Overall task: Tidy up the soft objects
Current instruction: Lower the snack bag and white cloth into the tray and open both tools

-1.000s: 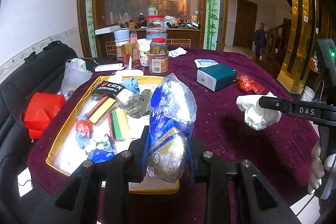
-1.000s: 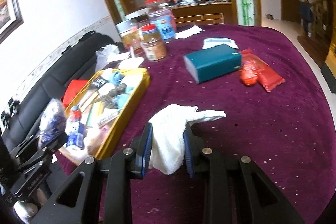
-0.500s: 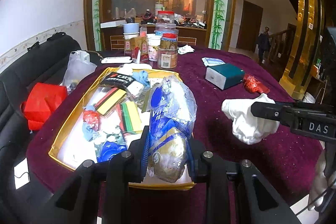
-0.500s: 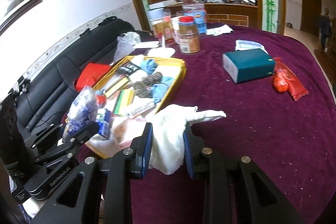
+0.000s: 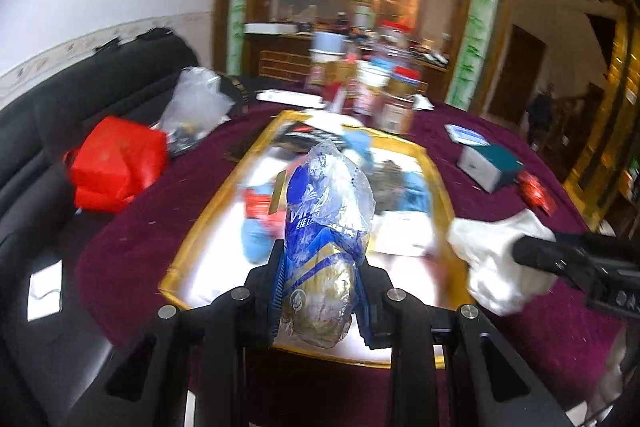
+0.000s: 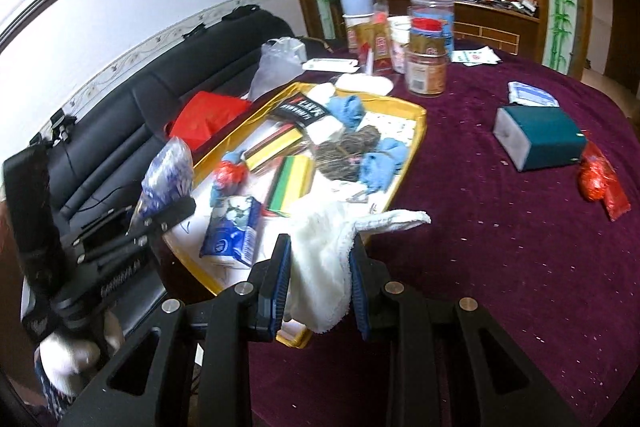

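Observation:
My left gripper point(image 5: 318, 267) is shut on a blue and gold plastic tissue pack point(image 5: 326, 223), held above the near end of the yellow tray point(image 5: 200, 223). It also shows in the right wrist view point(image 6: 166, 179). My right gripper point(image 6: 320, 267) is shut on a white cloth point(image 6: 324, 251), held over the tray's near right corner point(image 6: 418, 119). The cloth also shows in the left wrist view point(image 5: 496, 267). The tray holds several soft items: blue cloths point(image 6: 348, 107), a dark yarn bundle point(image 6: 348, 151) and a blue tissue packet point(image 6: 234, 231).
A teal box point(image 6: 540, 137) and red packets point(image 6: 598, 179) lie on the purple tablecloth point(image 6: 500, 247) at right. Jars point(image 6: 426, 67) stand at the tray's far end. A red bag point(image 6: 208, 113) and a clear bag point(image 6: 278, 61) lie on the black sofa point(image 6: 132, 115).
Both grippers have moved left with their loads. The white cloth has come from over the tablecloth to over the tray's near right corner. The left view is now blurred.

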`<state>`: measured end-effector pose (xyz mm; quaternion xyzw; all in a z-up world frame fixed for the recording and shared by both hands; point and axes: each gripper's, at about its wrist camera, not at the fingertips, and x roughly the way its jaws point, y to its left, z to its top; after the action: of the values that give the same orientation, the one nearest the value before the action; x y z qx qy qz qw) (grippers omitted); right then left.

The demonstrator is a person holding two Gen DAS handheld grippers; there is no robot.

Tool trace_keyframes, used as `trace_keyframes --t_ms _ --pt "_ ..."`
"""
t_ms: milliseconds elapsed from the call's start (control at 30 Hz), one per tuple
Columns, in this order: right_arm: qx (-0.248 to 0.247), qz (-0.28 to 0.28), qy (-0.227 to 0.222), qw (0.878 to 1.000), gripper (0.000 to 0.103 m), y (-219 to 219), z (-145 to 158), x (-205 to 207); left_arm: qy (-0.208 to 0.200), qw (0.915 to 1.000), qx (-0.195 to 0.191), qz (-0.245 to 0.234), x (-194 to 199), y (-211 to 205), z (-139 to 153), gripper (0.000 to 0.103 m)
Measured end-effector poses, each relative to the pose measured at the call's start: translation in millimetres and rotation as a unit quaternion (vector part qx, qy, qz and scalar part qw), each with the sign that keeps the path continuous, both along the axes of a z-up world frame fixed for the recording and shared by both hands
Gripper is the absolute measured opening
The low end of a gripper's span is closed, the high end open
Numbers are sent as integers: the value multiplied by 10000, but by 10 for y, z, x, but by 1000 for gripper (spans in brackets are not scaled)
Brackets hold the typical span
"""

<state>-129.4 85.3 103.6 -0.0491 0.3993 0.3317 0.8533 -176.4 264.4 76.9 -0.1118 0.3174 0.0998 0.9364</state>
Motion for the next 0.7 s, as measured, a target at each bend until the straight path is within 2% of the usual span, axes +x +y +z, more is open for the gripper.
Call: trace_keyframes --t_ms 133,400,500,533,600,700 --pt "-65 157 122 9998 27 179 -89 55 165 9995 -59 246 94 241 -143 32" --pt "-103 425 212 9988 27 488 -160 103 431 9979 -296 385 285 430 -408 34" --pt "-115 460 168 9987 27 607 -149 185 406 9978 -334 412 354 498 -402 45" --pt "-109 463 167 9987 27 640 -145 213 363 9975 -501 345 355 517 -394 53" --pt "-76 462 190 9987 27 717 -145 297 199 9961 -818 250 311 540 -366 63" --pt "-42 451 282 9986 27 845 -183 432 -13 9963 -807 285 214 510 -278 69"
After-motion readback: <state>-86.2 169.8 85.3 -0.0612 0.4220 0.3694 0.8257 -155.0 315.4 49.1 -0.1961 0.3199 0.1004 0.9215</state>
